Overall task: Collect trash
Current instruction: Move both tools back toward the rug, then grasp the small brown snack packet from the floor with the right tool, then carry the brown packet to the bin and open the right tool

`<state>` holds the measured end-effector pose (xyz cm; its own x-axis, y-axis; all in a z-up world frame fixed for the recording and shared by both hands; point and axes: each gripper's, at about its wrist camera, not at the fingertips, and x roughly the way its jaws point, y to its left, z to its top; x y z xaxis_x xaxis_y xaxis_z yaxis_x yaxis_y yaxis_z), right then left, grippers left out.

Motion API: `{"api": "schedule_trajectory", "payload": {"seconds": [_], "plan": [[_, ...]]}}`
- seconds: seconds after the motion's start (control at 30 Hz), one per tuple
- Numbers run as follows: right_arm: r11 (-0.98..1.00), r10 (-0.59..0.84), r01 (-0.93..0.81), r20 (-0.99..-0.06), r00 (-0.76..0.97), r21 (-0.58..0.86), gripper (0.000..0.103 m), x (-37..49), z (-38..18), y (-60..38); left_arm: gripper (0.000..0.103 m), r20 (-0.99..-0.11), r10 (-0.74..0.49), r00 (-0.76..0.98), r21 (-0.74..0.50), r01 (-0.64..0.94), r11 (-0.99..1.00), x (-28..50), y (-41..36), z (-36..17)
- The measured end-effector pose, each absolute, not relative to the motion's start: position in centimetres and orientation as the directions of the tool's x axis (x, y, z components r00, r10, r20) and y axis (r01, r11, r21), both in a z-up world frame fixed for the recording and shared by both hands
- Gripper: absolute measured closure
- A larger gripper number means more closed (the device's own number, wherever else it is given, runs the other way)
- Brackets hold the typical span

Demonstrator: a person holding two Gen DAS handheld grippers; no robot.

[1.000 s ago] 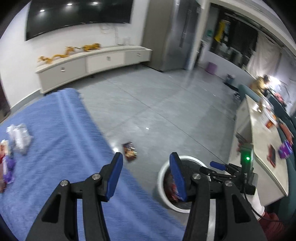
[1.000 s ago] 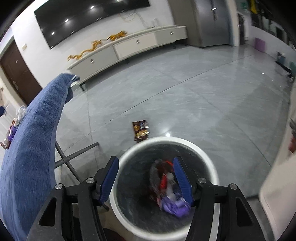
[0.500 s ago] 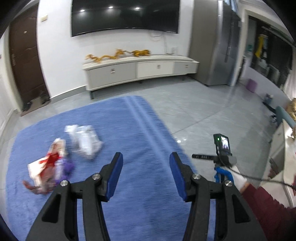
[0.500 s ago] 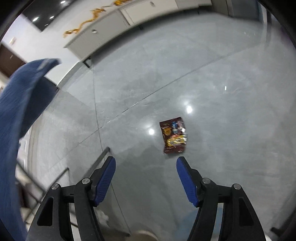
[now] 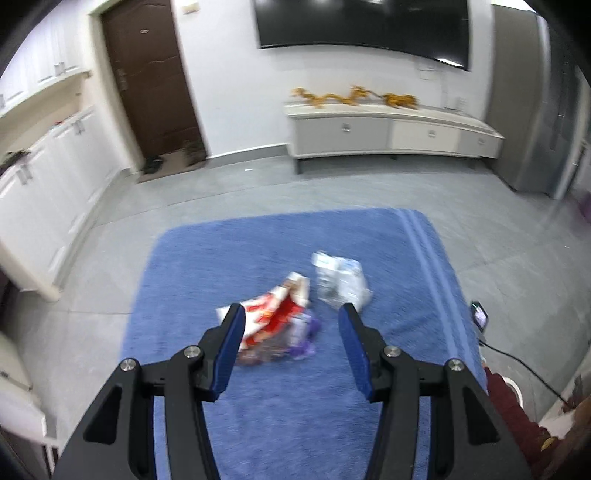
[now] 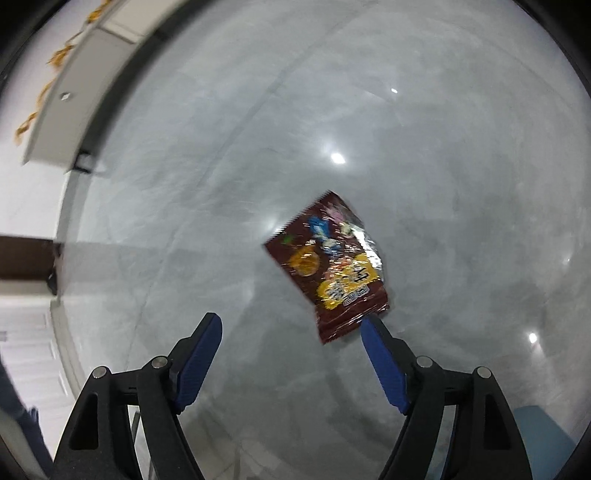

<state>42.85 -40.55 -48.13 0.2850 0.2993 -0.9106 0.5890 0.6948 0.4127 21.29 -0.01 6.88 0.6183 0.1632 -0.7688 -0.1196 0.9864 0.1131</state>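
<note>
In the left wrist view a red and white wrapper [image 5: 275, 314] with purple scraps beside it and a clear white plastic bag [image 5: 340, 278] lie on a blue cloth [image 5: 258, 424]. My left gripper [image 5: 291, 314] hangs open above the red wrapper, nothing between its fingers. In the right wrist view a brown snack packet [image 6: 330, 267] lies flat on the grey floor [image 6: 406, 129]. My right gripper [image 6: 291, 319] points down over it, its jaws opening, nothing between them; the packet's lower corner lies just beyond the right fingertip [image 6: 369, 326].
A white TV cabinet [image 5: 388, 131] with golden ornaments stands against the far wall under a dark screen [image 5: 362, 26]. A brown door [image 5: 151, 77] and white cupboards [image 5: 48, 177] are at the left. A small device on a cable [image 5: 480, 317] sits past the cloth's right edge.
My left gripper swung from the bin and floor back over the blue cloth, onto the wrappers. My right gripper left the bin, dropped toward the brown packet on the floor, and its jaws widened.
</note>
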Motion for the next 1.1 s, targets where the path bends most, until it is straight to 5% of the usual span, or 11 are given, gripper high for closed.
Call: {"api": "schedule_trajectory", "payload": {"seconds": [0.37,0.57,0.7,0.83,1.1], "plan": [[0.827,0.146,0.513,-0.969,0.197,0.229,0.018,45.6,-54.1,-38.4,0.053,-0.731,0.349,0.587,0.296,-0.188,0.937,22.0,-1.2,9.8],[0.859,0.081,0.488,-0.983,0.168,0.154,0.018,45.4,-56.6,-37.9,0.053,-0.764,0.352,0.541,0.259,-0.242,0.935,23.3,0.2,8.4],[0.906,-0.029,0.421,-0.987,0.156,0.04,0.034,44.9,-57.0,-36.6,0.053,-0.778,0.346,0.525,0.252,-0.244,0.936,23.8,0.5,7.1],[0.919,0.0,0.388,-0.985,0.173,0.068,0.072,44.4,-56.5,-35.8,0.053,-0.795,0.313,0.521,0.226,-0.224,0.948,23.8,0.5,6.2],[0.81,0.242,0.474,-0.933,0.267,0.345,0.075,40.5,-54.7,-35.3,0.053,-0.795,0.231,0.561,0.163,-0.17,0.972,22.8,1.0,5.5]]}}
